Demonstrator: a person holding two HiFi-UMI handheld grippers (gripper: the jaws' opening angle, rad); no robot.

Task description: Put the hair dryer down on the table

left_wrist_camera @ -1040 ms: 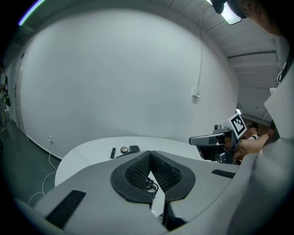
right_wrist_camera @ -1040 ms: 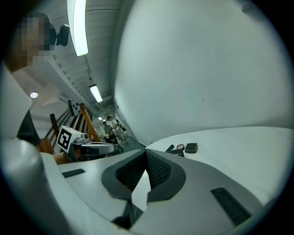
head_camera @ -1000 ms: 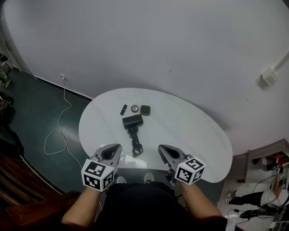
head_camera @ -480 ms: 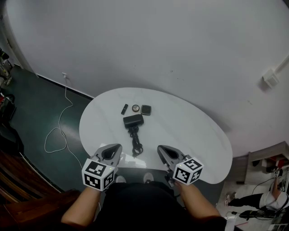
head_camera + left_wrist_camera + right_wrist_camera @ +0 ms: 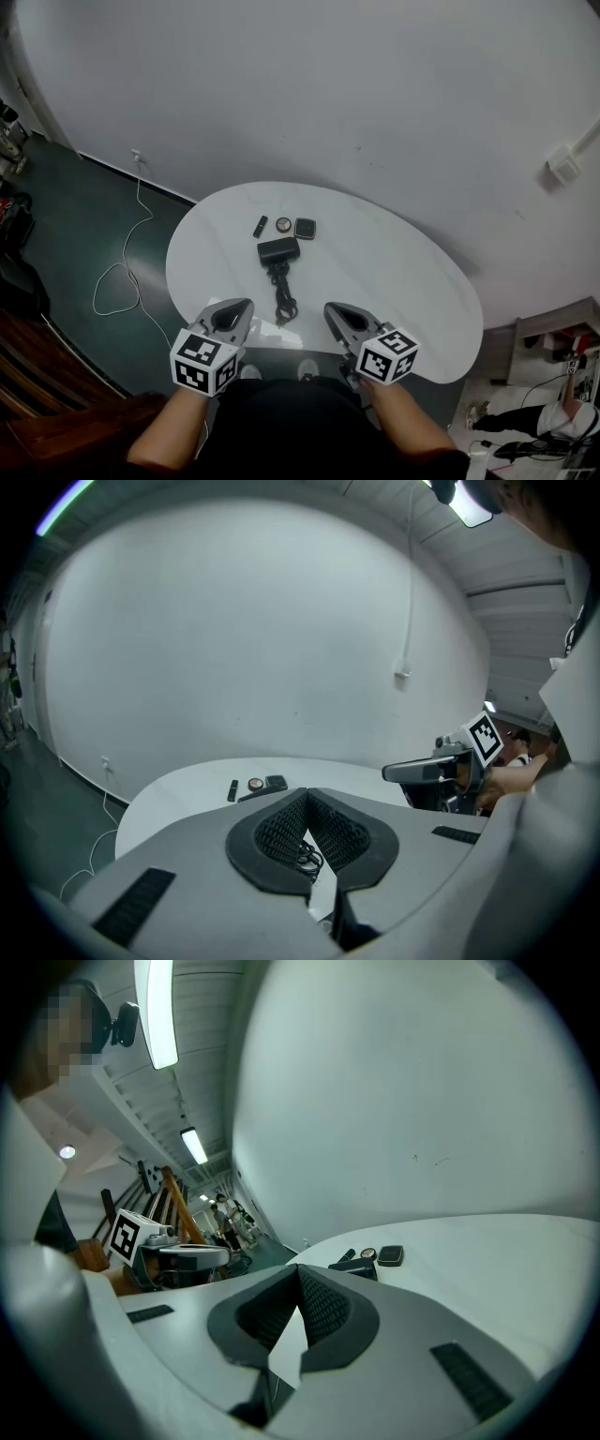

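The black hair dryer [image 5: 278, 250] lies flat on the white oval table [image 5: 394, 272], apart from both grippers, with its cord coiled [image 5: 282, 302] toward the near edge. My left gripper [image 5: 246, 305] hovers at the near edge, left of the cord, with its jaws shut and nothing in them. My right gripper [image 5: 330, 307] sits just right of the cord, also shut and empty. In the left gripper view the dryer [image 5: 261, 793] shows just beyond the closed tips [image 5: 307, 792]. In the right gripper view the dryer [image 5: 352, 1266] lies past the closed tips [image 5: 298, 1267].
Behind the dryer lie a thin black stick [image 5: 259, 226], a round compact [image 5: 283, 224] and a small black square case [image 5: 304, 228]. A white cable [image 5: 127, 272] trails over the dark floor to the left. The table stands against a white wall [image 5: 328, 94].
The right gripper has drifted slightly to the left. The hair dryer and the left gripper have not moved.
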